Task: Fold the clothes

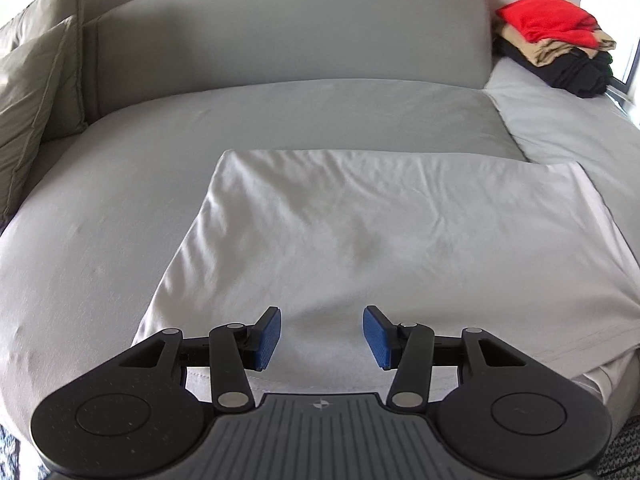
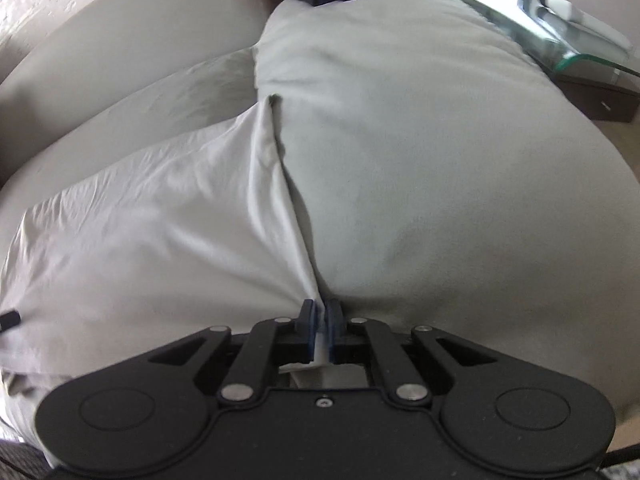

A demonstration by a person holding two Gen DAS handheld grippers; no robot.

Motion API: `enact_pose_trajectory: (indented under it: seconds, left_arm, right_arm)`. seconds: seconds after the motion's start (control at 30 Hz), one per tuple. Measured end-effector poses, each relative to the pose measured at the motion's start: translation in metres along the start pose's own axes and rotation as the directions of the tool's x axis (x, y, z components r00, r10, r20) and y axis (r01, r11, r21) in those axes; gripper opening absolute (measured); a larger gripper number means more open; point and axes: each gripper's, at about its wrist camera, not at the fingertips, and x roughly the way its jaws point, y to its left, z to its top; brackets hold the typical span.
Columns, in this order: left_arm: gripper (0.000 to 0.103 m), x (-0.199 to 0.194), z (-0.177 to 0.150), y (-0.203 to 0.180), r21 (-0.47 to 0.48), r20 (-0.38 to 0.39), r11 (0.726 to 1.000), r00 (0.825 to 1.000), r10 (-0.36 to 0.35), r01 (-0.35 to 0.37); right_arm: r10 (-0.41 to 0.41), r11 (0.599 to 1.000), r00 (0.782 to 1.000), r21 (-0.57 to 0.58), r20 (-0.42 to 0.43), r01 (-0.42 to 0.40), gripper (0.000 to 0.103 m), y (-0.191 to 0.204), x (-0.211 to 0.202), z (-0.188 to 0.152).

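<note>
Glass table (image 2: 576, 46) beyond right gripper (image 2: 321, 320) only

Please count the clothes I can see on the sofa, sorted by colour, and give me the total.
White garment, spread flat at the front: 1
Red garment, top of the pile: 1
Tan garment, under the red one: 1
Black clothing, bottom of the pile: at least 1; separate pieces cannot be told apart
Total: at least 4

Grey upholstered sofa (image 1: 120, 240) with a curved backrest, its wide seat serving as the work surface. Lying directly on the seat: a flat, wrinkled white cotton garment (image 1: 380, 232) at the front edge; olive-green cushions (image 1: 36, 92) at the left; a stack of folded red, tan and black clothes (image 1: 560, 48) at the far right.
</note>
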Motion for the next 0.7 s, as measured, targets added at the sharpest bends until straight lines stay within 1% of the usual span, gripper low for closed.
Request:
enact_pose_trajectory:
  seconds: [0.07,0.1,0.17,0.2,0.23,0.27,0.3,0.33,0.4,0.43,0.47,0.5,0.53,0.57,0.63,0.67,0.7]
  left_arm:
    - [0.048,0.000,0.001,0.002,-0.010,0.009,1.000,1.000,0.007,-0.007]
    - [0.048,0.000,0.001,0.003,-0.014,0.014,1.000,1.000,0.010,-0.010]
    - [0.048,0.004,0.004,0.003,-0.025,0.028,1.000,1.000,0.009,-0.008]
    - [0.046,0.007,0.006,0.002,-0.032,0.035,0.999,0.999,0.005,-0.004]
    - [0.044,0.011,0.009,0.001,-0.039,0.042,0.999,0.999,-0.001,0.003]
    - [0.043,0.015,0.012,0.001,-0.046,0.049,0.999,0.999,-0.005,0.007]
    - [0.043,0.019,0.015,0.000,-0.051,0.055,0.999,0.998,-0.004,0.006]
    - [0.042,0.024,0.018,-0.002,-0.055,0.059,0.999,0.998,0.001,0.002]
    - [0.041,0.032,0.021,-0.003,-0.059,0.051,0.998,0.999,0.016,-0.013]
    - [0.041,0.035,0.022,-0.004,-0.060,0.042,0.998,0.999,0.034,-0.031]
    - [0.042,0.038,0.022,-0.003,-0.059,0.027,0.996,0.998,0.064,-0.062]
    - [0.044,0.040,0.022,-0.002,-0.058,0.017,0.993,0.994,0.105,-0.104]
    - [0.044,0.041,0.021,0.001,-0.057,0.014,0.985,0.987,0.162,-0.161]
    - [0.044,0.040,0.021,0.005,-0.058,0.011,0.975,0.977,0.213,-0.212]
    - [0.044,0.037,0.019,0.015,-0.073,0.004,0.953,0.955,0.297,-0.296]
    - [0.043,0.034,0.018,0.021,-0.080,0.002,0.940,0.943,0.333,-0.332]
    - [0.041,0.030,0.018,0.025,-0.090,0.005,0.933,0.937,0.349,-0.347]
  right_arm:
    - [-0.005,1.000,0.998,0.005,0.066,0.005,0.011,0.001,-0.008,0.004]
    - [0.020,1.000,0.993,0.011,0.118,-0.022,0.011,0.001,-0.011,0.008]
    - [0.100,0.993,0.973,0.035,0.208,-0.110,0.011,0.002,-0.013,0.018]
    - [0.136,0.988,0.961,0.045,0.240,-0.151,0.012,0.004,-0.011,0.025]
    - [0.196,0.976,0.949,0.042,0.247,-0.213,0.014,0.006,-0.005,0.033]
    - [0.274,0.956,0.936,0.044,0.222,-0.290,0.018,0.009,0.005,0.041]
    - [0.342,0.932,0.922,0.059,0.183,-0.358,0.019,0.013,0.018,0.048]
    - [0.387,0.913,0.910,0.075,0.146,-0.400,0.019,0.017,0.032,0.052]
    - [0.419,0.899,0.904,0.103,0.086,-0.427,0.019,0.025,0.058,0.057]
    - [0.398,0.908,0.915,0.111,0.064,-0.403,0.018,0.026,0.069,0.057]
    - [0.330,0.934,0.942,0.119,0.062,-0.336,0.014,0.024,0.076,0.057]
    - [0.230,0.961,0.968,0.135,0.097,-0.242,0.003,0.017,0.077,0.056]
    - [0.140,0.975,0.982,0.155,0.130,-0.159,0.000,0.009,0.076,0.055]
    - [0.095,0.976,0.983,0.181,0.159,-0.123,0.000,0.000,0.072,0.057]
    - [0.065,0.969,0.976,0.222,0.209,-0.112,0.000,-0.013,0.059,0.060]
    - [0.013,0.978,0.969,0.200,0.247,-0.064,0.000,-0.013,0.050,0.060]
    - [-0.026,0.982,0.960,0.185,0.278,-0.027,0.001,-0.014,0.041,0.060]
